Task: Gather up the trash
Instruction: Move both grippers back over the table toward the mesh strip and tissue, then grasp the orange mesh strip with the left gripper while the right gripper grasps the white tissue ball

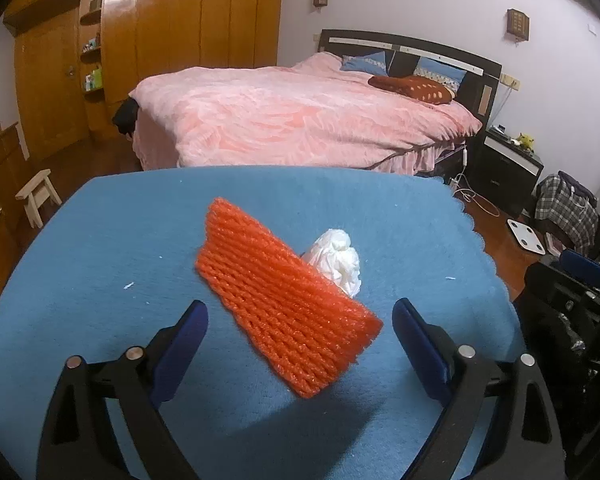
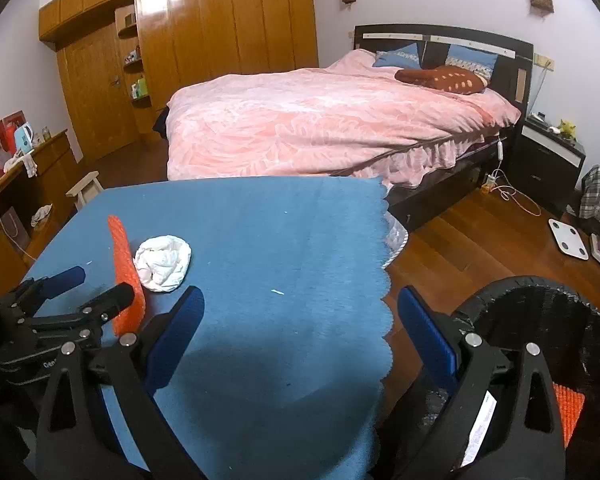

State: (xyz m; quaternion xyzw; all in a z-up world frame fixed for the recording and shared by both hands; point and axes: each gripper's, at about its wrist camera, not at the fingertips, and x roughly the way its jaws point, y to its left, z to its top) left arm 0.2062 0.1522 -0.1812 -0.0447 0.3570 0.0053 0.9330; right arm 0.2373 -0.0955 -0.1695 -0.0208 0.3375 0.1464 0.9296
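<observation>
An orange foam fruit net [image 1: 278, 298] lies on the blue tablecloth [image 1: 100, 248], its near end between the blue fingers of my open left gripper [image 1: 300, 314]. A crumpled white tissue [image 1: 337, 259] sits just behind it. In the right wrist view the net [image 2: 125, 276] stands on edge beside the tissue [image 2: 163, 257], with the left gripper [image 2: 96, 284] around it. My right gripper [image 2: 300, 312] is open and empty over the table's right edge. A black mesh bin [image 2: 548, 340] stands to its right on the floor, holding an orange piece [image 2: 568, 408].
The scalloped cloth edge [image 2: 384, 288] marks the table's right side, with wooden floor [image 2: 460, 240] beyond. A pink bed [image 1: 300, 116] stands behind the table. A white scale [image 2: 567, 239] and a small wooden stool [image 1: 36, 196] are on the floor.
</observation>
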